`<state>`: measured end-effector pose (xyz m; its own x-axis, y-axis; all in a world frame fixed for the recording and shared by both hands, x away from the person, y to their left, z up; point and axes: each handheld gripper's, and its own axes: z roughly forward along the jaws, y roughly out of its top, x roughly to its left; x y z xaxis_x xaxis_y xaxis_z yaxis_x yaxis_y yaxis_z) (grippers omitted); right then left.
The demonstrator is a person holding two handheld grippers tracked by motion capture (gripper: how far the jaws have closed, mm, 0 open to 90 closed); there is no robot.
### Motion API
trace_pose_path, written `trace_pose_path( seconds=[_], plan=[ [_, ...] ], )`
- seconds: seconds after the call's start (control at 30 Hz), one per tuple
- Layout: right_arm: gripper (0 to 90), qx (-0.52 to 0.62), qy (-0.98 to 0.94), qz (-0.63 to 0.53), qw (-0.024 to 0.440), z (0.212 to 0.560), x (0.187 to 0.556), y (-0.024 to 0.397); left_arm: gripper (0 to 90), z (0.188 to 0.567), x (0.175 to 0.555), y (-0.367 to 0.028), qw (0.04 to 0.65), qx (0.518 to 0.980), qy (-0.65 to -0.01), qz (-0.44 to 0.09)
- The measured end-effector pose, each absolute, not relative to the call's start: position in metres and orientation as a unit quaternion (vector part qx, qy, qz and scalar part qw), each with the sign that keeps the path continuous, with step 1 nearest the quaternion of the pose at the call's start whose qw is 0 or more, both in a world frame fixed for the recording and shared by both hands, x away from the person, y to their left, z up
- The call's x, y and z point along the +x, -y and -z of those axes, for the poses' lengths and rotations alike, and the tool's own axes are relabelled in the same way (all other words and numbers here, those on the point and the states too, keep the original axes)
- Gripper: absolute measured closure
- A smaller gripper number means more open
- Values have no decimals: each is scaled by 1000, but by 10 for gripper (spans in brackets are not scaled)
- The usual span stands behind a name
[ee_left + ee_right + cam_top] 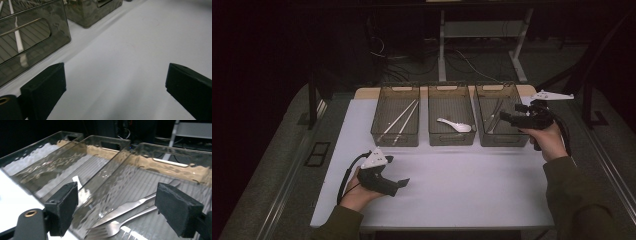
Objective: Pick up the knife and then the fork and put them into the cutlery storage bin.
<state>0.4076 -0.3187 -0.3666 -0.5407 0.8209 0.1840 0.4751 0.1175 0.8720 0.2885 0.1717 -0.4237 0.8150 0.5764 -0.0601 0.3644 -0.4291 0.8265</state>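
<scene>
Three smoky clear bins stand in a row at the back of the white table (pixel 462 185). The left bin (pixel 395 138) holds white chopsticks (pixel 399 120), also seen as chopsticks (pixel 17 40) through its wall. In the middle bin (pixel 452 139) lies a white spoon (pixel 455 125). The right bin (pixel 504 141) holds a metal fork (pixel 112 227) and a knife (pixel 130 206). My left gripper (pixel 404 182) hovers low over the table's front left, open, with nothing between its jaws (pixel 115 75). My right gripper (pixel 504 117) is held over the right bin, open and empty (pixel 117 200).
Behind the table are a white desk frame (pixel 442 45) and loose cables on the dark floor (pixel 387 60). The table's front edge runs just ahead of the person's sleeves. Bare white tabletop lies between the bins and the left gripper.
</scene>
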Motion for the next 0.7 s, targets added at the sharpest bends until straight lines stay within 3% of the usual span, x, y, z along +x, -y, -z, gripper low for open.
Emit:
trace_pose_path(
  seconds=[0.7],
  plan=[
    [179, 374, -760, -504, 168, 384, 327, 285, 0, 427, 283, -174, 452, 842, -273, -112]
  ],
)
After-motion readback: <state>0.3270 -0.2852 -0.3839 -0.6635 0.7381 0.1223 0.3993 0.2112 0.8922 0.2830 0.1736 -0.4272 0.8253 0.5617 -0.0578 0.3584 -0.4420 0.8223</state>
